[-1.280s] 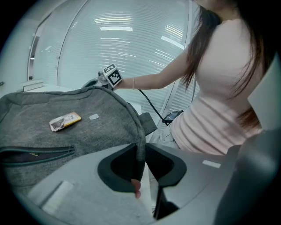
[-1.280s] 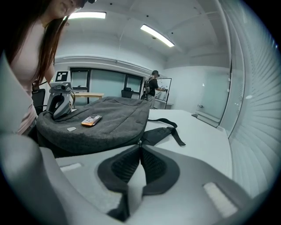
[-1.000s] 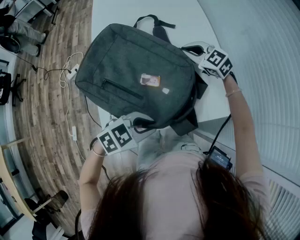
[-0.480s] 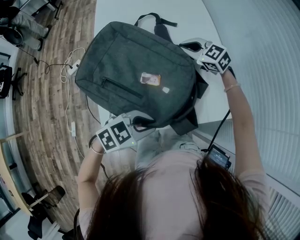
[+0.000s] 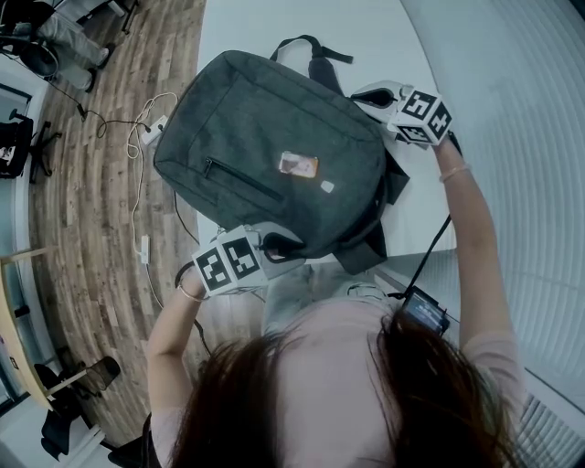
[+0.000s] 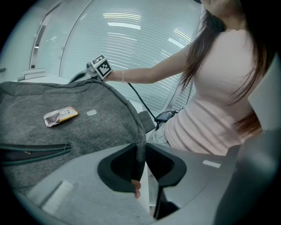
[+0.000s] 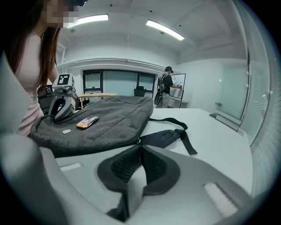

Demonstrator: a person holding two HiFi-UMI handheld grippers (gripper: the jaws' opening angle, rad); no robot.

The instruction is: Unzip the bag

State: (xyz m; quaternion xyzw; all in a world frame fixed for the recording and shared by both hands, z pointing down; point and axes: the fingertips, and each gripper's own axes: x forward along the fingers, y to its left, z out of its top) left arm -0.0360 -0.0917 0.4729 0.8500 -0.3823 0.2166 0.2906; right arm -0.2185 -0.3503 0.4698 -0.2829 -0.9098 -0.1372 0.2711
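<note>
White surface (image 5: 274, 27) carries a dark grey fabric backpack (image 5: 265, 174). Left gripper (image 6: 140, 150) fingers clamp its seam. Right gripper (image 7: 139, 147) fingers, just eased slightly apart, pinch the small metal zipper pull (image 7: 138, 141): re-tighten, draw along the track.

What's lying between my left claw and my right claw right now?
The grey backpack: its front panel spans the stretch, carrying an orange patch and a small white tag. The head view shows it.
</note>
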